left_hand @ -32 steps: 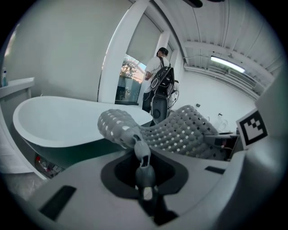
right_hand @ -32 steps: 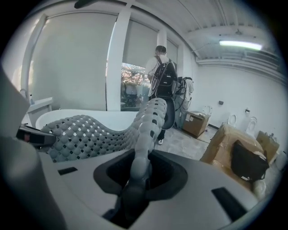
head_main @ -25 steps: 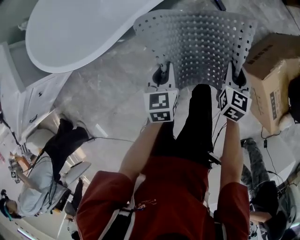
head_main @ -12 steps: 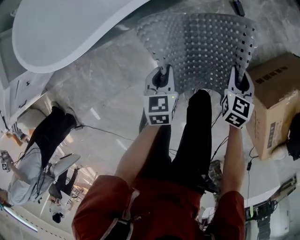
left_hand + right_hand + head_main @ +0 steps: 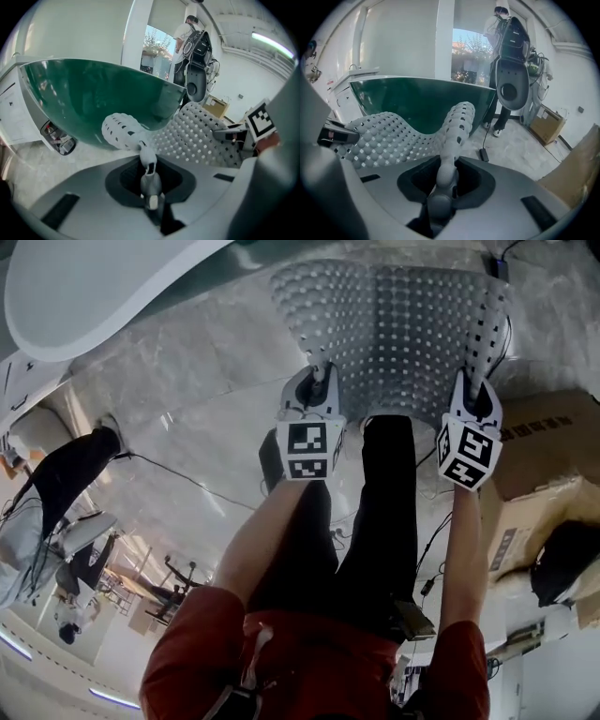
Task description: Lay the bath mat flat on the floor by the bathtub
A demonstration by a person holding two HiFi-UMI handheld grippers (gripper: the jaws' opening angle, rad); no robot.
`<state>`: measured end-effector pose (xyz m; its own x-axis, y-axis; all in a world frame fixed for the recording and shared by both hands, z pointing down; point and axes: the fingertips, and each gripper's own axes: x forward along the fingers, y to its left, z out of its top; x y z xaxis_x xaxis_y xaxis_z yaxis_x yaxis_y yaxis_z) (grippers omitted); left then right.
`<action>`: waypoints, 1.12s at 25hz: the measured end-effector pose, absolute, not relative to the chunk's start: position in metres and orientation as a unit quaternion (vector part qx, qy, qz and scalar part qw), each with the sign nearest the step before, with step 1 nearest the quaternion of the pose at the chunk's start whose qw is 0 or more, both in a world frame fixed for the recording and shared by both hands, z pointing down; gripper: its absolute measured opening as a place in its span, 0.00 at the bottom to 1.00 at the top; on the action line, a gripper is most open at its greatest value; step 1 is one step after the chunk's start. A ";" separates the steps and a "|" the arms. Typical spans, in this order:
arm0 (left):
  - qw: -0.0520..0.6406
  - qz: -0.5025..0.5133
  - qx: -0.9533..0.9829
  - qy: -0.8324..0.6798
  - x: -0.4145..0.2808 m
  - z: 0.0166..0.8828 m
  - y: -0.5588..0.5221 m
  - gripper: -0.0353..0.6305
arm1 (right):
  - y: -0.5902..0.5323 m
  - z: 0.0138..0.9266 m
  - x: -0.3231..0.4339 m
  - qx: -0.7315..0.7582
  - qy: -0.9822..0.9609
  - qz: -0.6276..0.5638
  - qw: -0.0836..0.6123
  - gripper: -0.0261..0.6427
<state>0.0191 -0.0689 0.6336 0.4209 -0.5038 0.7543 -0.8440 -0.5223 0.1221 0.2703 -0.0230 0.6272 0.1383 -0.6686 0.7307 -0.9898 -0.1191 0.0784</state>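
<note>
- Bath mat (image 5: 403,334): grey, studded and perforated, pinched at its two near corners. It spreads out ahead of the person over the marble floor (image 5: 206,399).
- The mat isn't flat. It sags between the two grips and its left and right edges curl upward.
- I can't tell whether the mat's far edge touches the floor.
- Left gripper (image 5: 317,376): jaws pressed together on the mat's near-left corner. The left gripper view shows the corner squeezed thin between them.
- Right gripper (image 5: 476,390): jaws clamped on the near-right corner, with a thicker fold of mat rising out of them in the right gripper view.
- Both grippers point forward and down, level with each other and about a mat-width apart.
- Bathtub (image 5: 94,287): white rim at upper left in the head view and a green outer wall in both gripper views. It sits just beyond the mat's left side.
- The person's legs in black trousers (image 5: 375,521) stand between the two arms, directly behind the mat's near edge.
- Cardboard box (image 5: 548,442): on the floor to the right of the right gripper, near the mat's right edge.
- A bystander (image 5: 66,474) stands at far left, well apart from the mat.
</note>
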 end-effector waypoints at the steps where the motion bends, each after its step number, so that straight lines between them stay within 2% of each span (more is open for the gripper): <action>1: 0.255 0.337 0.799 -0.427 0.022 0.637 -0.069 0.13 | -0.026 0.631 0.274 0.690 -0.603 0.273 0.295 0.18; 9: 0.281 0.319 0.768 -0.479 0.022 0.668 -0.068 0.13 | -0.048 0.660 0.288 0.659 -0.635 0.255 0.312 0.19; 28: 0.247 0.292 0.752 -0.536 -0.014 0.810 -0.074 0.12 | -0.081 0.810 0.263 0.622 -0.690 0.195 0.315 0.19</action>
<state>-0.0145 -0.0741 0.8099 0.2546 -0.6627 0.7042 -0.9512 -0.3028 0.0589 0.2626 -0.0813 0.8100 -0.0279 -0.7357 0.6768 -0.9808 0.1508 0.1234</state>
